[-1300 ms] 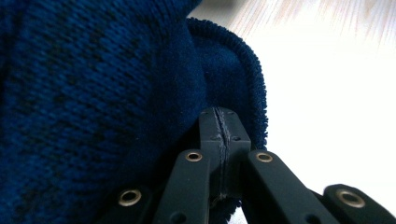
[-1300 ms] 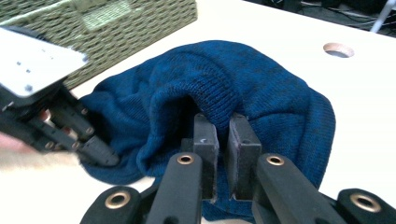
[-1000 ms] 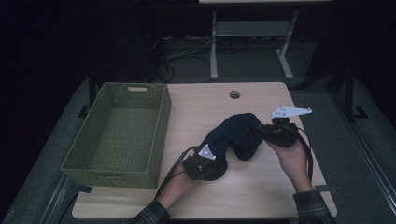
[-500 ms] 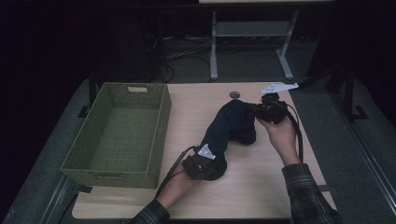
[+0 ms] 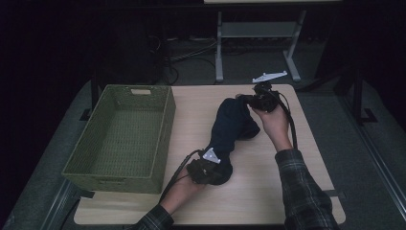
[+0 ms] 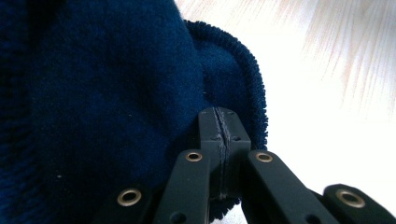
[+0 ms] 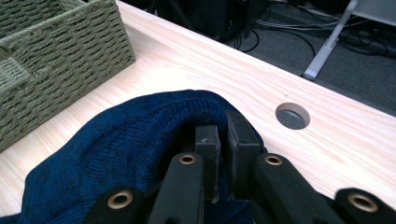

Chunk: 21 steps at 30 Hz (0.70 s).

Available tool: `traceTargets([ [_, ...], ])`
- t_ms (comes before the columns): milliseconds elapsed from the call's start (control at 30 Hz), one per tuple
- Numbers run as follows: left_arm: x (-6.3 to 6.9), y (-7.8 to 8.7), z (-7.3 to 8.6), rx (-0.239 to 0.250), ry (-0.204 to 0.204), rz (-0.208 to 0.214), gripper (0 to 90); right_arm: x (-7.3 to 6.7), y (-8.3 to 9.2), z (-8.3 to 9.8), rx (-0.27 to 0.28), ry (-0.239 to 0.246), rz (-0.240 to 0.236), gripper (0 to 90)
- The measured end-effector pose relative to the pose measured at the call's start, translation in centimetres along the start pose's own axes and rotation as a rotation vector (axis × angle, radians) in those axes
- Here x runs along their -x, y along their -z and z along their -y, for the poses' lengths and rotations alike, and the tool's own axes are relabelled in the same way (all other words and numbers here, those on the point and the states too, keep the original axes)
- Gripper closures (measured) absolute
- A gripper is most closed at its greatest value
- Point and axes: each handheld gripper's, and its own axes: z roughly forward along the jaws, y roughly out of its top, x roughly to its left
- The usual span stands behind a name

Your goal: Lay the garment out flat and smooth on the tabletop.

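A dark blue knitted garment [image 5: 232,129] lies stretched across the wooden table [image 5: 201,110], held at both ends. My left gripper [image 5: 210,168] is shut on its near end, low at the middle of the table; in the left gripper view the jaws pinch the blue hem [image 6: 243,93] tight. My right gripper [image 5: 249,99] is shut on the far end near the table's back right. In the right gripper view the black pads [image 7: 208,144] clamp a fold of the blue knit [image 7: 116,144].
A green woven basket [image 5: 122,136], with nothing inside, stands on the table's left side. A round cable hole [image 7: 292,115] sits in the tabletop near the back edge. Behind the table are a white stand's legs [image 5: 253,33] and cables on the floor.
My right gripper has moved toward the table's far edge with its end of the garment, pulling the cloth out longer. The left gripper has stayed in place.
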Motion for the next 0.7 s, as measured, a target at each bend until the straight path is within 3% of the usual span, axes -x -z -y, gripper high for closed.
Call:
traceTargets([
  [67,-0.1,0.0,0.0,-0.002,0.0,0.004,89.4,0.0,-0.5,0.2,-0.008,-0.004,-0.01,82.2],
  [233,-0.2,0.0,0.1,0.003,0.007,0.013,89.4,-0.2,0.1,1.0,0.031,-0.013,-0.03,61.8],
  [400,-0.3,0.0,0.1,0.004,0.014,0.018,89.4,-0.1,2.0,2.6,0.052,-0.002,-0.033,54.9],
  [500,-0.2,0.0,0.1,0.007,0.017,0.016,89.5,0.1,3.7,4.5,0.077,-0.008,-0.027,52.9],
  [600,-0.3,0.0,0.1,0.009,0.02,0.018,89.4,0.3,4.2,5.7,0.075,-0.01,-0.017,52.9],
  [700,-0.3,0.0,0.1,0.009,0.021,0.02,89.4,1.1,4.3,8.3,0.044,-0.031,-0.009,53.0],
])
